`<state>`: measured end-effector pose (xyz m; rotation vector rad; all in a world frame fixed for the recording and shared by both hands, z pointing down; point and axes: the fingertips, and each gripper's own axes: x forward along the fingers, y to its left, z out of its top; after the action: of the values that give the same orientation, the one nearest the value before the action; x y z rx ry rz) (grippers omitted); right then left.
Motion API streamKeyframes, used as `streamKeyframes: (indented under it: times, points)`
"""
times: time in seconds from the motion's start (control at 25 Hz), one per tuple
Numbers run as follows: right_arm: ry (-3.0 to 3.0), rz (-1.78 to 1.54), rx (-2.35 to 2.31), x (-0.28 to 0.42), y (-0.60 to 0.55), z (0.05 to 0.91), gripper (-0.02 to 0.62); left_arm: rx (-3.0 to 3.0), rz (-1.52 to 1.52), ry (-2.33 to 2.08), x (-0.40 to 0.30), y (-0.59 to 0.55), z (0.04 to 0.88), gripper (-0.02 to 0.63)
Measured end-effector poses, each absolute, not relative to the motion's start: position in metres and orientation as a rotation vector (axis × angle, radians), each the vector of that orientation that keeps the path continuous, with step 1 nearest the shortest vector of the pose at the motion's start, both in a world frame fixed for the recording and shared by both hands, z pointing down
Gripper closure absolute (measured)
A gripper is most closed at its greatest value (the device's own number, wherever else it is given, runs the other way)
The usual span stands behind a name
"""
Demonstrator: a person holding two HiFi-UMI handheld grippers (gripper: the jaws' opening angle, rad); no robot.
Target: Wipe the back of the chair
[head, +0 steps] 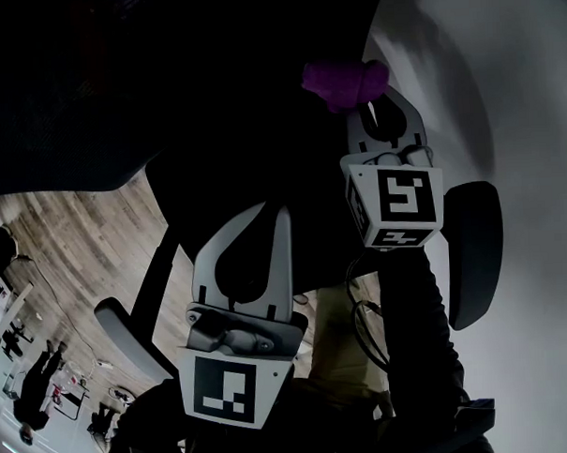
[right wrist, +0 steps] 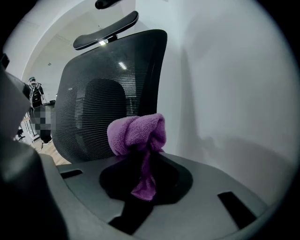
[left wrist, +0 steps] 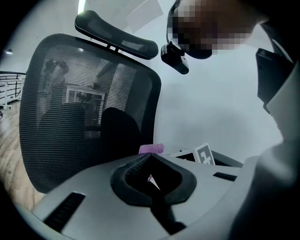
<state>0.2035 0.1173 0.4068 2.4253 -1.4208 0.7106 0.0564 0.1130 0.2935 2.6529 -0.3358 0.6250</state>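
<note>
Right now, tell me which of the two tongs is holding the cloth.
The right tongs, shut on the bunched purple cloth. The left tongs are shut with nothing between them.

The head view looks steeply down, from close above, over the left tongs (head: 273, 210) and right tongs (head: 381, 93) onto the office chair (head: 223, 120). Each gripper view looks up along its own tongs at the mesh chair back (left wrist: 89, 108) from very near. The right gripper view sits further right, by the wall (right wrist: 234, 84). All three views share the purple cloth (right wrist: 136, 133).
</note>
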Motion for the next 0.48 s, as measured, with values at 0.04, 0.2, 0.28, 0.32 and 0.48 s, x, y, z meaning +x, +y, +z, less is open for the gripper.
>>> streamKeyframes:
  times: [0.04, 0.2, 0.28, 0.32, 0.48]
  points:
    - [-1.418, 0.711, 2.428, 0.204, 0.118, 0.407, 0.540, 2.653, 0.625, -0.335, 0.056, 0.113, 0.294, 0.597]
    - [-1.393, 0.716, 2.446, 0.210, 0.123, 0.408, 0.540, 2.652, 0.629, -0.332, 0.056, 0.115, 0.295, 0.597]
    - [-1.372, 0.722, 2.459, 0.214, 0.127, 0.409, 0.540, 2.651, 0.634, -0.332, 0.056, 0.115, 0.297, 0.597]
    - [-1.360, 0.725, 2.466, 0.216, 0.129, 0.409, 0.540, 2.650, 0.634, -0.332, 0.056, 0.115, 0.297, 0.597]
    - [-1.335, 0.716, 2.475, 0.220, 0.132, 0.409, 0.540, 2.648, 0.630, -0.334, 0.055, 0.116, 0.298, 0.597]
